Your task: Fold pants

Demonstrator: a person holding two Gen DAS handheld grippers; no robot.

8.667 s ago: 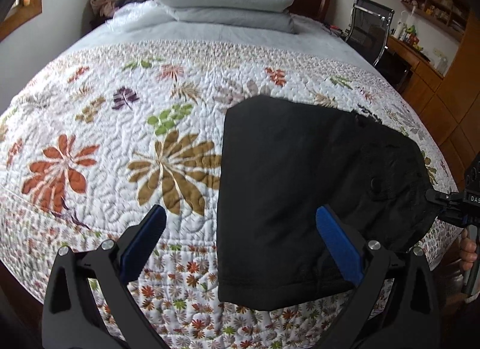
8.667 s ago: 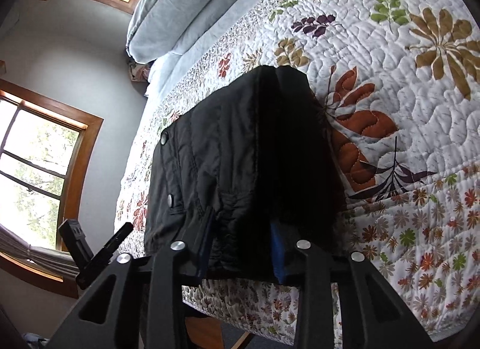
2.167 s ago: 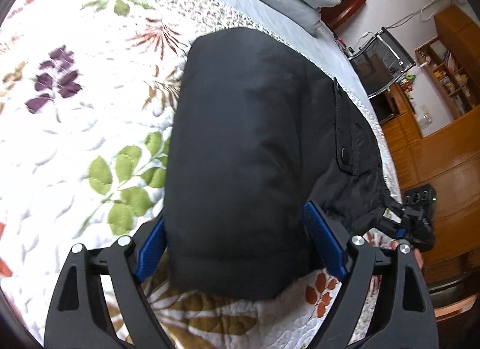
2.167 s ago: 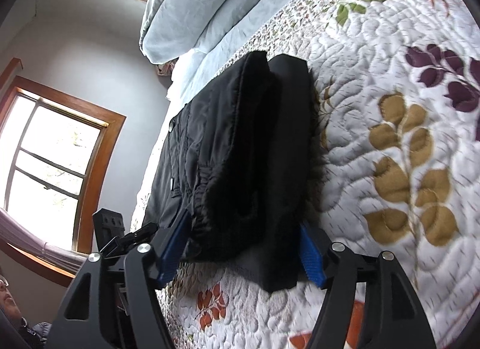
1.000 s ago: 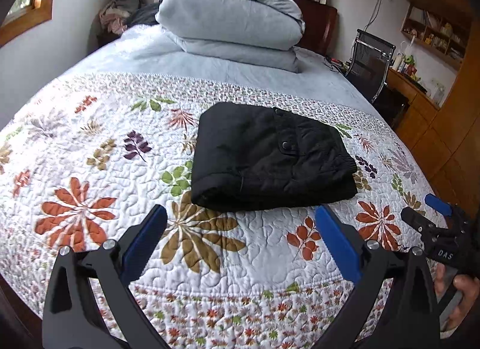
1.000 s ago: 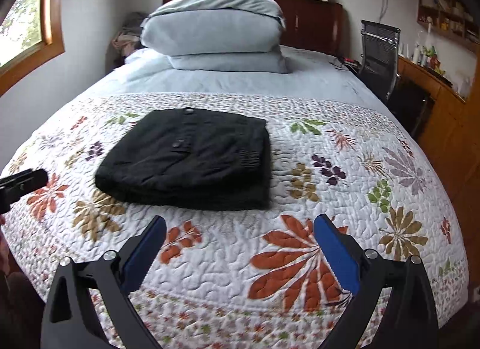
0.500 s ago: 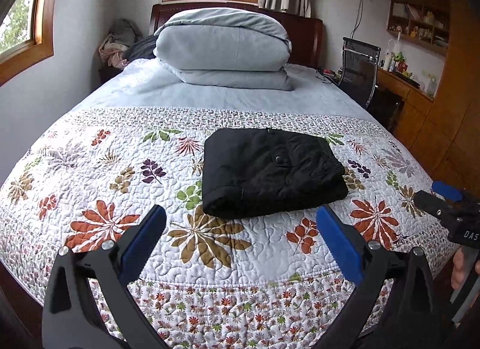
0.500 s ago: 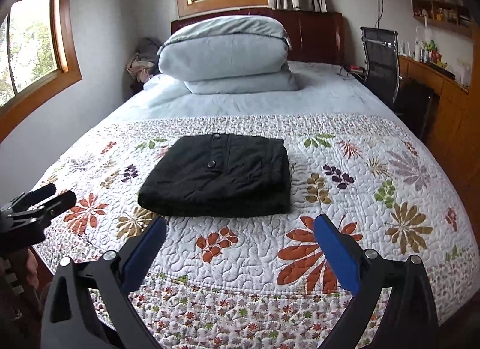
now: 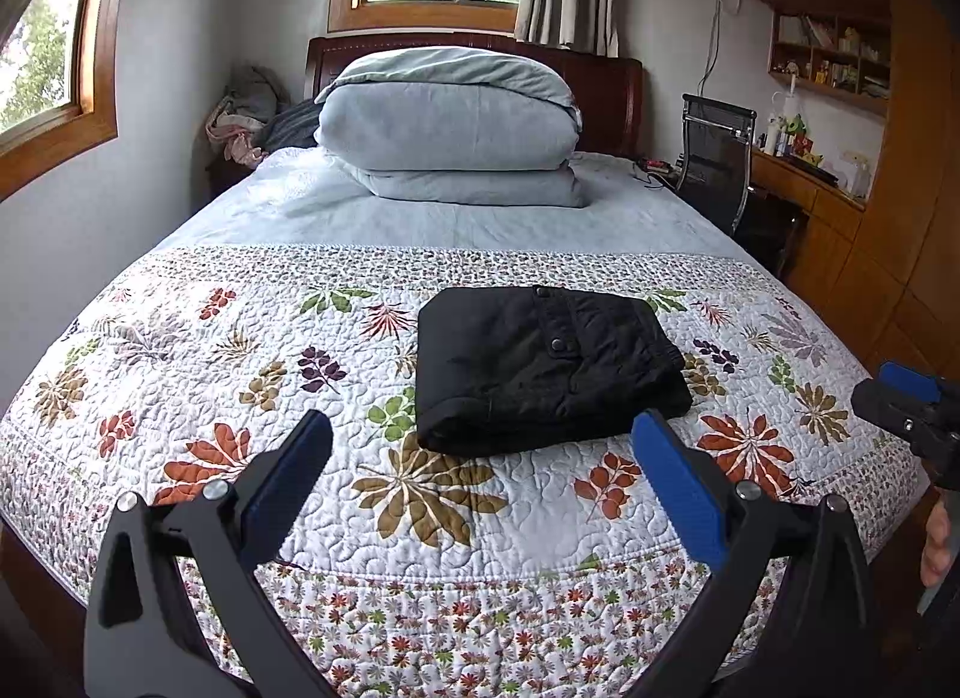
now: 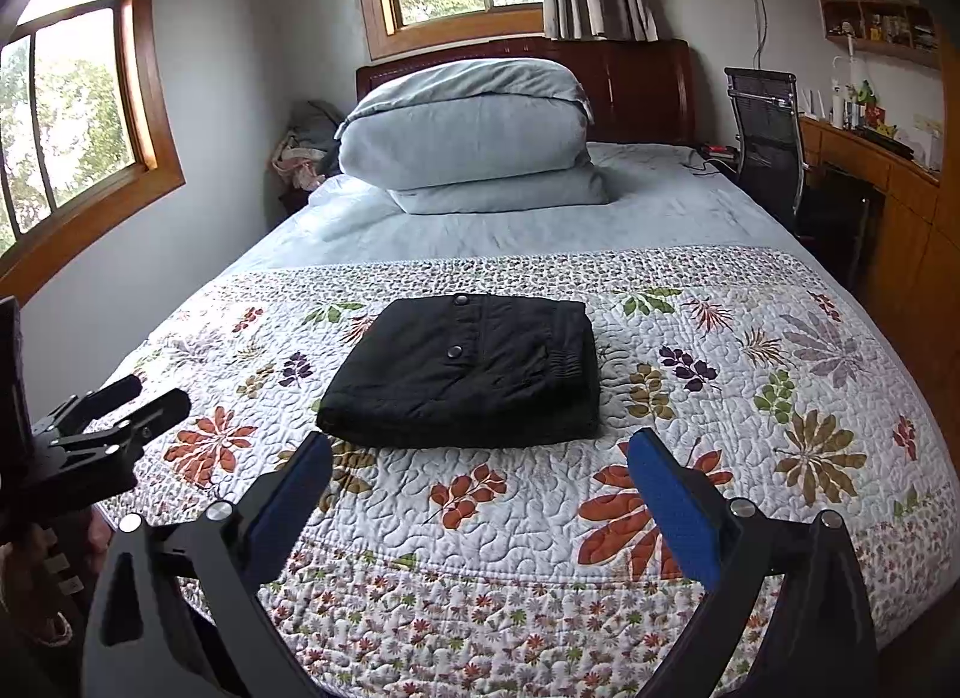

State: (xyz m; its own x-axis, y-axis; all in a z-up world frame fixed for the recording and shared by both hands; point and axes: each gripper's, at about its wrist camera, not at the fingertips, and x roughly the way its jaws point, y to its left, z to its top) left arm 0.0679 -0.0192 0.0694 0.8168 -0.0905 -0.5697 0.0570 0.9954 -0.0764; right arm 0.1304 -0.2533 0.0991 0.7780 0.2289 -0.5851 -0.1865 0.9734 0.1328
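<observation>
The left gripper [image 9: 483, 437] hangs with its blue pads spread wide, empty, near the bed's foot. Ahead, the black pants [image 9: 546, 368] lie folded on the floral quilt [image 9: 198, 350] — nothing between. The right gripper [image 10: 480, 458] gapes likewise. Beyond: stacked grey duvet [image 10: 474, 134], office chair [image 10: 768, 128].

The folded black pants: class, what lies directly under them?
The pants rest on the floral quilt covering the bed's near half. The quilt's pattern beneath them is hidden, as is anything under the quilt.
</observation>
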